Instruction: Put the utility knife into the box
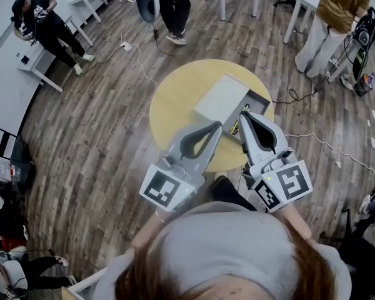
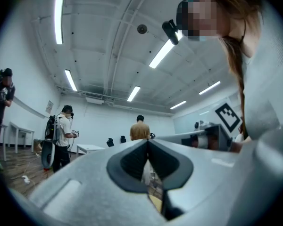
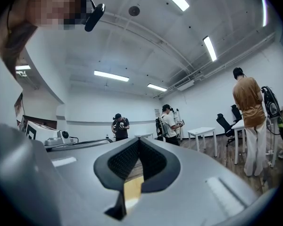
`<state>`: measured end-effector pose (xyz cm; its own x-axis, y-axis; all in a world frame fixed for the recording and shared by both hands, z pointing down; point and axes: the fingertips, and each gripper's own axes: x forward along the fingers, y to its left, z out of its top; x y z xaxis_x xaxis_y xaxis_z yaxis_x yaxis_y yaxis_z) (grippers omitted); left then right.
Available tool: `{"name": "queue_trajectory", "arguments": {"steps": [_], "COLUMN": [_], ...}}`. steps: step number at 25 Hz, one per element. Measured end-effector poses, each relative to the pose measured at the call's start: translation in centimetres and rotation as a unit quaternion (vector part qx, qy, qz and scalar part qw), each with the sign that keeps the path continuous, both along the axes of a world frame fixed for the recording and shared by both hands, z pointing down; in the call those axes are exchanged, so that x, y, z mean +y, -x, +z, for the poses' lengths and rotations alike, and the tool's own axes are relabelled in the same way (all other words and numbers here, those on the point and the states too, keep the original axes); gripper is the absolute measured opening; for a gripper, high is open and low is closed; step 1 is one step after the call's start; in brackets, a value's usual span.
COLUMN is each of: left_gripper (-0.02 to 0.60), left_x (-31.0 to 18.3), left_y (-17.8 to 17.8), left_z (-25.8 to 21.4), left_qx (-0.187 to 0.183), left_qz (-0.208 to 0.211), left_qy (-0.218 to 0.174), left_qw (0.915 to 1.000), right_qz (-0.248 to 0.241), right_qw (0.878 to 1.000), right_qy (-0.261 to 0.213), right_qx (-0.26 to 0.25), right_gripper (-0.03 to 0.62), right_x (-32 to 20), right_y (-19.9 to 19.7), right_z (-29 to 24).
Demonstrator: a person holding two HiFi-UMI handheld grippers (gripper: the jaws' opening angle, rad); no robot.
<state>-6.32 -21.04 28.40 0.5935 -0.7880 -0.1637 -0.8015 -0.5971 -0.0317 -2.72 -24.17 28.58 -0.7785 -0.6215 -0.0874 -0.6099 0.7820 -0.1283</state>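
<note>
Two hand-held grippers hung side by side, not touching, over the near edge of the round yellow desk (image 1: 175,102). The left hand-held gripper (image 1: 217,127) had its jaws together, and its own view showed the tips meeting with nothing between them. The right hand-held gripper (image 1: 243,114) was likewise closed and empty. A grey box (image 1: 224,97) sat on the desk's right half, reaching toward the right edge, with its dark inside open on that side. The utility knife (image 1: 235,127), yellow and black, showed as a small sliver between the two grippers' tips, just by the box's near side. Whether it lay on the desk or in the box could not be told.
</note>
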Motion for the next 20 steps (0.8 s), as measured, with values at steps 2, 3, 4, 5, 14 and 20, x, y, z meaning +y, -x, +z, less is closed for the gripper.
{"name": "queue_trajectory", "arguments": {"steps": [2, 3, 4, 5, 14, 20], "left_gripper": [0.003, 0.003, 0.003, 0.003, 0.003, 0.003], "left_x": [3.1, 4.6, 6.2, 7.7, 17.9, 22.6], "left_y": [-0.2, -0.4, -0.6, -0.7, -2.1, -4.4], "left_z": [0.4, 0.6, 0.7, 0.9, 0.4, -0.4], "left_qx": [-0.001, -0.002, -0.004, -0.005, -0.012, -0.014], "left_qz": [0.001, 0.002, 0.004, 0.005, 0.006, 0.002], "left_qy": [0.002, 0.003, 0.005, 0.008, 0.011, 0.004], "left_qw": [1.0, 1.0, 1.0, 0.9999, 0.9999, 0.9999], "right_qz": [0.005, 0.009, 0.014, 0.019, 0.038, 0.038], "right_qw": [1.0, 1.0, 1.0, 1.0, 0.999, 0.999], "right_qy": [0.002, 0.004, 0.009, 0.015, 0.012, 0.015], "right_qx": [-0.002, -0.002, -0.003, -0.004, -0.03, -0.019], "right_gripper": [0.003, 0.003, 0.003, 0.003, 0.003, 0.003], "right_x": [3.1, 4.7, 6.2, 7.8, 18.4, 23.1], "right_y": [-0.5, -0.9, -1.2, -1.6, -4.5, -6.7], "right_z": [0.2, 0.5, 0.7, 1.0, -0.4, -0.9]}}
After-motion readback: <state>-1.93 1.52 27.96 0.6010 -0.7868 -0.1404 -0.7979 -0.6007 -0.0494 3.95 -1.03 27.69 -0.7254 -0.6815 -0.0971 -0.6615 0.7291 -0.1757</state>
